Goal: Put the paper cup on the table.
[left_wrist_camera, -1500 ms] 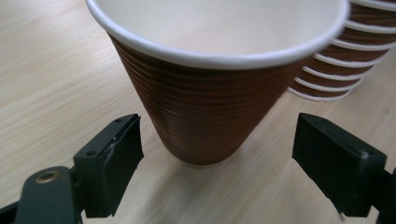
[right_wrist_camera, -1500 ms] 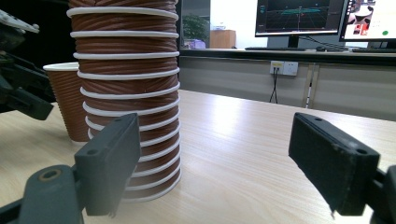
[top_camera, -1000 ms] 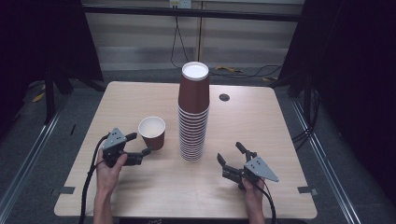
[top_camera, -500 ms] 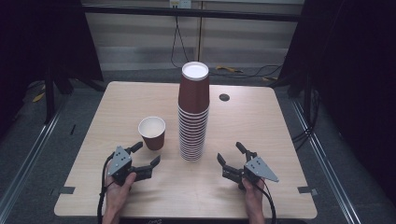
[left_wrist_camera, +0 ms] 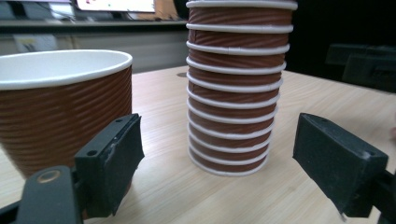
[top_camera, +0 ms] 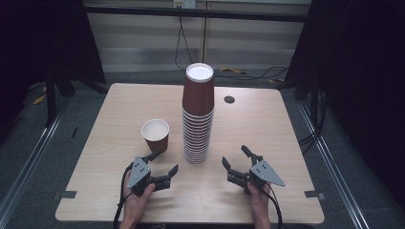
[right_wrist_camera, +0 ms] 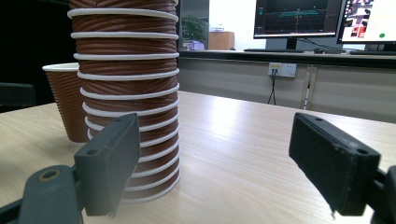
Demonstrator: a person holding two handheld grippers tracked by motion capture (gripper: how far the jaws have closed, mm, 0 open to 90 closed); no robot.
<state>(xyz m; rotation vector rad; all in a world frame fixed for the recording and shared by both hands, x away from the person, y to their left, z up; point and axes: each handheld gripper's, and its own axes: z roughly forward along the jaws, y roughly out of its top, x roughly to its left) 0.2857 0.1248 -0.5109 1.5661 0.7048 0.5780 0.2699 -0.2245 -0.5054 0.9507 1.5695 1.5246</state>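
A single brown ribbed paper cup (top_camera: 155, 134) stands upright on the table, left of a tall stack of the same cups (top_camera: 197, 114). My left gripper (top_camera: 166, 161) lies low near the front edge, just in front of the single cup, open with nothing between its jaws. In the left gripper view the cup (left_wrist_camera: 60, 107) is close at the left and the stack (left_wrist_camera: 236, 93) stands straight ahead beyond the open left gripper (left_wrist_camera: 217, 140). My right gripper (top_camera: 234, 155) is open and empty, right of the stack's base. Its view has the stack (right_wrist_camera: 126, 93) at the left, with the single cup (right_wrist_camera: 65, 100) behind.
The light wooden table (top_camera: 267, 129) has a small dark round hole (top_camera: 229, 99) behind the stack. A bar and cables run along the floor beyond the far edge. Monitors (right_wrist_camera: 299, 18) on a desk show in the right gripper view.
My left gripper has drawn back from beside the single cup toward the near edge and slightly to the right, sinking lower. The cup stays upright where it was. The right gripper has not moved.
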